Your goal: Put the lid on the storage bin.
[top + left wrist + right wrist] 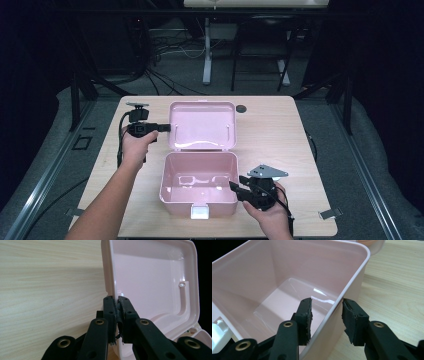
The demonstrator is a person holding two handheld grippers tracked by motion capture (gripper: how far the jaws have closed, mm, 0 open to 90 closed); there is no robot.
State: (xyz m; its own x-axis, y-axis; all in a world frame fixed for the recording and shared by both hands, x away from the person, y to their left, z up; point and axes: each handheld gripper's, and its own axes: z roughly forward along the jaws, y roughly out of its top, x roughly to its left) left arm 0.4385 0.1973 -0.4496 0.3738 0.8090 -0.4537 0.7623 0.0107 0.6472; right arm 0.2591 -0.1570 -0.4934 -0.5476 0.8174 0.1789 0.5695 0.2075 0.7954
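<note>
Two tongs: both at one pink box, one on each of its halves.
Box (198,192): sits near the middle of the bench (280,135), open and empty inside, with a white latch (200,212) on the front wall facing the person.
Lid (202,125): swung back on its hinge and standing up behind the box; its long axis runs left to right across the bench.
Left tongs (166,127): clamped on the lid's left edge; in the left gripper view (117,305) the two pads are pressed together with the thin pink rim between them.
Right tongs (236,189): apart, straddling the box's right wall; in the right gripper view (325,315) one pad hangs inside the box, the other outside, and neither looks to press the wall yet.
Key relation: the lid lies straight ahead of the left tongs and is already in their grip, so the left hand (135,147) is the one placed to move it; the right hand (270,212) is the nearer to the box body and placed to steady it.
Likely next move: my guess is that the right tongs need to close on the wall before the lid is swung.
Nearby: a small dark round spot (241,108) on the bench just right of the lid.
In the way: nothing lies between lid and box.
</note>
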